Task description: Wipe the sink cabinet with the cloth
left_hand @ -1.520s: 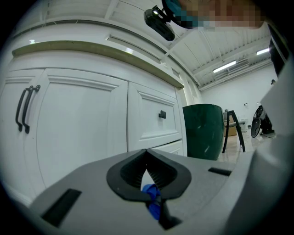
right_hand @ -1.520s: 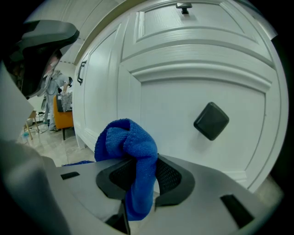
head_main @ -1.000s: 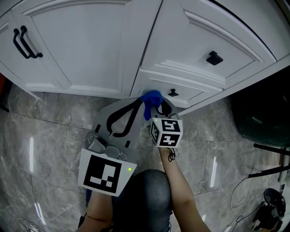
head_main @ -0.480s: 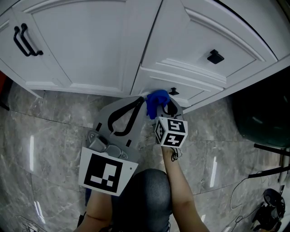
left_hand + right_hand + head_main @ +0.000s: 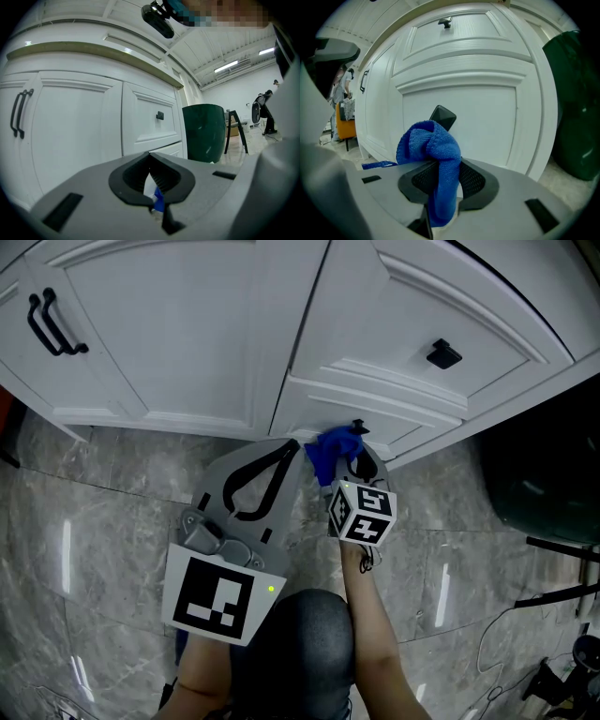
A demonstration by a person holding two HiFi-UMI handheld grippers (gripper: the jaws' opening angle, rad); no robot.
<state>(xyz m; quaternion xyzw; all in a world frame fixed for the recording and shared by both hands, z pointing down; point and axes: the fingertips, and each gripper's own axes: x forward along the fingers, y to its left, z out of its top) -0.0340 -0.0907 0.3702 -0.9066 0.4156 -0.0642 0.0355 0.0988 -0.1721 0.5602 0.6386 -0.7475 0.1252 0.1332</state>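
Note:
The white sink cabinet (image 5: 187,343) fills the top of the head view. My right gripper (image 5: 343,461) is shut on a bunched blue cloth (image 5: 331,450), which presses on the lower drawer front (image 5: 394,427) right beside its small black knob (image 5: 358,428). In the right gripper view the cloth (image 5: 432,149) hangs between the jaws of the right gripper (image 5: 440,165) and partly hides the knob (image 5: 442,116). My left gripper (image 5: 292,449) hovers just left of the cloth, shut on nothing. In the left gripper view the left gripper (image 5: 151,157) points at the cabinet (image 5: 79,131).
A dark green bin (image 5: 539,474) stands on the floor right of the cabinet. Black bar handles (image 5: 47,326) are on the left door, and a square knob (image 5: 442,355) is on the upper drawer. Grey marble floor (image 5: 94,521) lies below; cables and a stand (image 5: 553,615) sit at the lower right.
My right gripper has slid to the right along the lower drawer with the cloth, up to the knob. The left gripper has stayed put.

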